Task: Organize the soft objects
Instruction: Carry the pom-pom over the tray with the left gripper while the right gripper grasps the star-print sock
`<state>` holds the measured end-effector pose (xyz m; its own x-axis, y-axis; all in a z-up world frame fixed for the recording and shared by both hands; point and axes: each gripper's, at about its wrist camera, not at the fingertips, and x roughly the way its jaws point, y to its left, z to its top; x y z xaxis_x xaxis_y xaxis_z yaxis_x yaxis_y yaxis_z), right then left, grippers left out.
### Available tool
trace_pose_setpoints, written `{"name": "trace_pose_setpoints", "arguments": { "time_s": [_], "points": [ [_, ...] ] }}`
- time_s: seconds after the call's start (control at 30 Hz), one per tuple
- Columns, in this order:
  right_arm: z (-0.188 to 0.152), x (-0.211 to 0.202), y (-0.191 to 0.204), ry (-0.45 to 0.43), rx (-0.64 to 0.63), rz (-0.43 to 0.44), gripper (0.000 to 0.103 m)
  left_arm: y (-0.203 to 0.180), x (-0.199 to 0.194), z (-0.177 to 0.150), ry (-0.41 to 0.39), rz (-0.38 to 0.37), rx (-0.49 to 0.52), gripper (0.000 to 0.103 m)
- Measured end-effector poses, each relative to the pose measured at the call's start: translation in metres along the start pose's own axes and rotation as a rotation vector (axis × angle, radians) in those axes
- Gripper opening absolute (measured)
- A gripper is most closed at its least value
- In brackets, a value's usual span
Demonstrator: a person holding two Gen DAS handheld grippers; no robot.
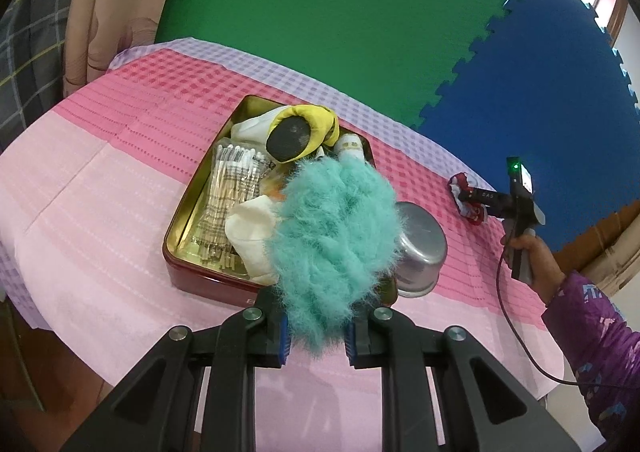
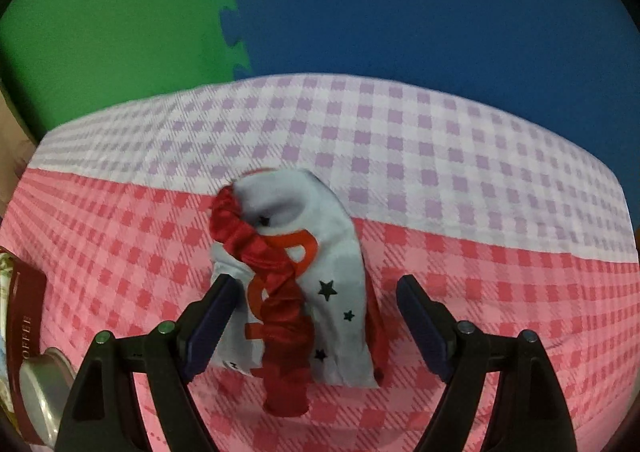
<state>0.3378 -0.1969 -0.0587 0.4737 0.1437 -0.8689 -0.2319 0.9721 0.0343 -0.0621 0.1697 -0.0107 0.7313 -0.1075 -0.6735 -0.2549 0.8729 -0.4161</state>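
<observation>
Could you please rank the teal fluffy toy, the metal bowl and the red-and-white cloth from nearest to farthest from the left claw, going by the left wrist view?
1. Teal fluffy toy, gripped in the left claw.
2. Metal bowl, just right of the tin.
3. Red-and-white cloth, far right, by the right claw.

A steel pot [image 1: 420, 248] sits on the checked tablecloth [image 1: 100, 180], just beside the tin, green and blue foam mats [image 1: 320, 12] behind.

light: bright, even | shadows: soft | edges: fisheye-bent, dark corners | right view: slightly blurred
</observation>
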Motion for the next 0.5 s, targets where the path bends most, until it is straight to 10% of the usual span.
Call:
{"name": "trace_pose_setpoints", "arguments": {
  "time_s": [0.1, 0.23, 0.5],
  "points": [
    [-0.004, 0.006, 0.004, 0.0, -0.012, 0.018, 0.084, -0.001, 0.0, -0.001, 0.002, 0.003, 0.006, 0.019],
    [-0.009, -0.005, 0.012, -0.002, -0.04, 0.042, 0.025, -0.002, -0.002, -0.002, -0.003, -0.001, 0.008, 0.019],
    [-0.095, -0.097, 0.028, -0.142, -0.034, 0.188, 0.023, -0.008, -0.011, -0.005, -0.048, 0.026, 0.058, 0.02]
  ]
}}
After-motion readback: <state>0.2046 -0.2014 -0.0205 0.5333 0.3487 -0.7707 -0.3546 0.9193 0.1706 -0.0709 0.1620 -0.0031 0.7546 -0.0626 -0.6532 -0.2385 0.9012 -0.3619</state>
